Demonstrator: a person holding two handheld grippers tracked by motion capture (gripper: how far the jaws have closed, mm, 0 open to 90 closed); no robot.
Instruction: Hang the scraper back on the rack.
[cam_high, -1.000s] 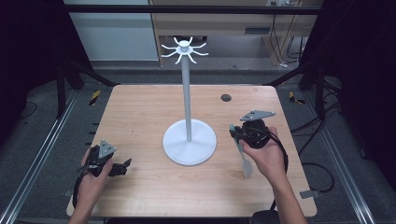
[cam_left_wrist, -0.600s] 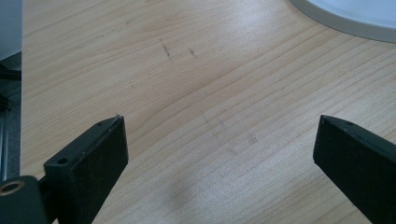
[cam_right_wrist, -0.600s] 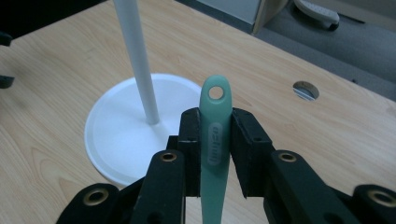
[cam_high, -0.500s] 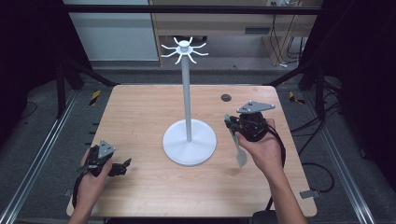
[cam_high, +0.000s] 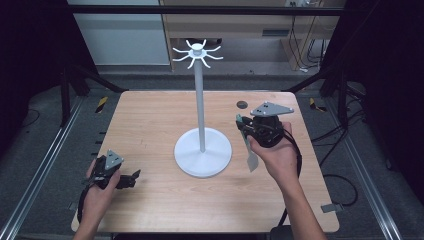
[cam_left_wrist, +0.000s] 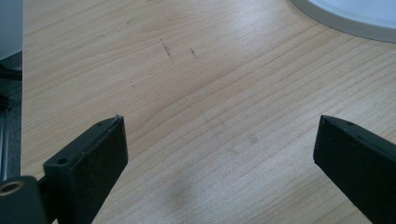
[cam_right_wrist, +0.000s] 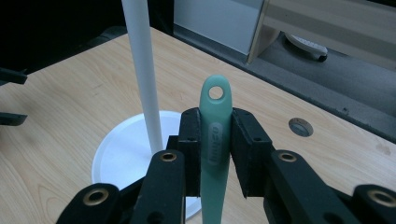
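The slim pale-green plastic utensil with a hanging hole in its handle (cam_right_wrist: 215, 135) looks light, stiff and a bit slick; mid-handle is the sensible hold. The right gripper (cam_right_wrist: 215, 154) pinches it there, beside the tall white hook stand (cam_high: 200, 107). The left gripper (cam_left_wrist: 219, 154) rests spread wide, holding nothing.

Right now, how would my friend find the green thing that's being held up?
Find the tall white stand in the middle of the table. Just to its right, the right gripper is shut on a pale green utensil. It is the one mint-coloured thing, with a round hole at its handle end.
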